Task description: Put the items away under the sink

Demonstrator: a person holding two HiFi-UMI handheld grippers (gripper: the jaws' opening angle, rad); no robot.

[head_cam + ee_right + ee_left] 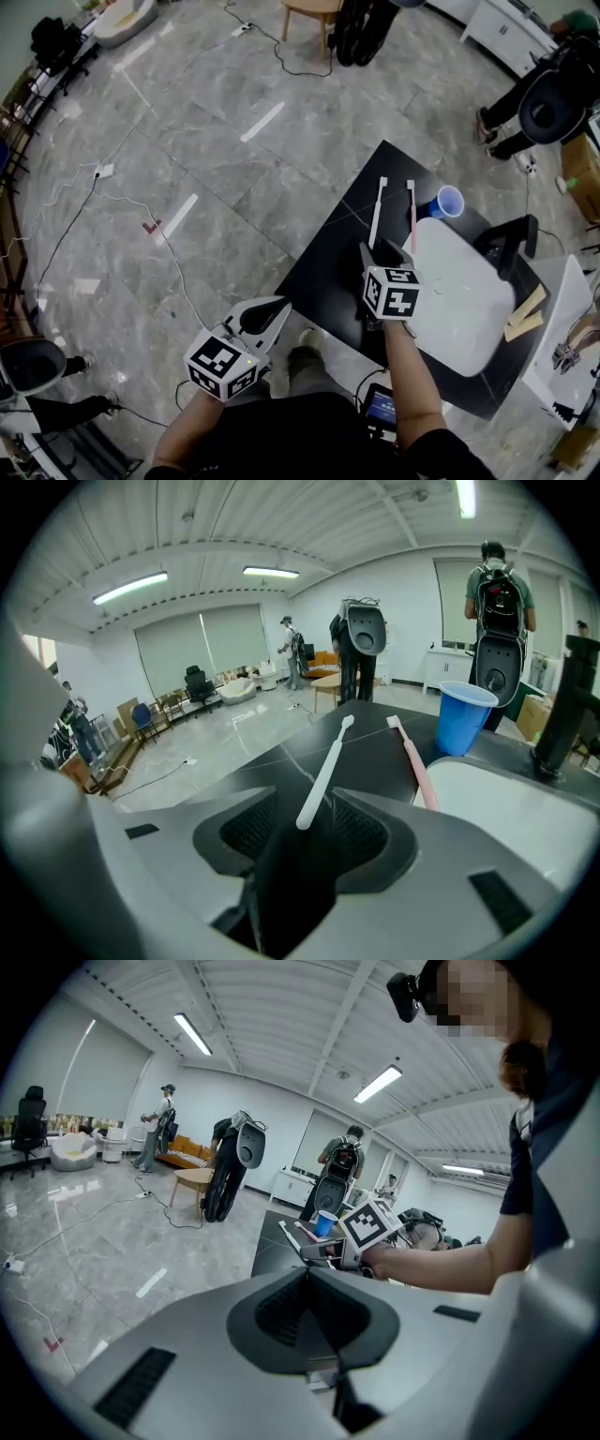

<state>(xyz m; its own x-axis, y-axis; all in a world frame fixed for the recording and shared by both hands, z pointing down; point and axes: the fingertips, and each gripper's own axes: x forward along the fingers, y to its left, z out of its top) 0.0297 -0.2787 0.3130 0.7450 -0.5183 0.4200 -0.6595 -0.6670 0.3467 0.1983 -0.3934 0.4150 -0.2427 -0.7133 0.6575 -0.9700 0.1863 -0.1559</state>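
Observation:
A white toothbrush and a pink toothbrush lie side by side on the black counter. A blue cup stands past them, beside the white sink basin. My right gripper hovers at the toothbrushes' near ends. In the right gripper view it is open, with the white toothbrush handle tip lying between the jaws and the pink toothbrush just to the right. My left gripper is off the counter's left edge above the floor, shut and empty.
A black faucet rises at the basin's far side. Wooden pieces lie on a white surface to the right. Cables cross the marble floor. A wooden stool and a seated person are farther off.

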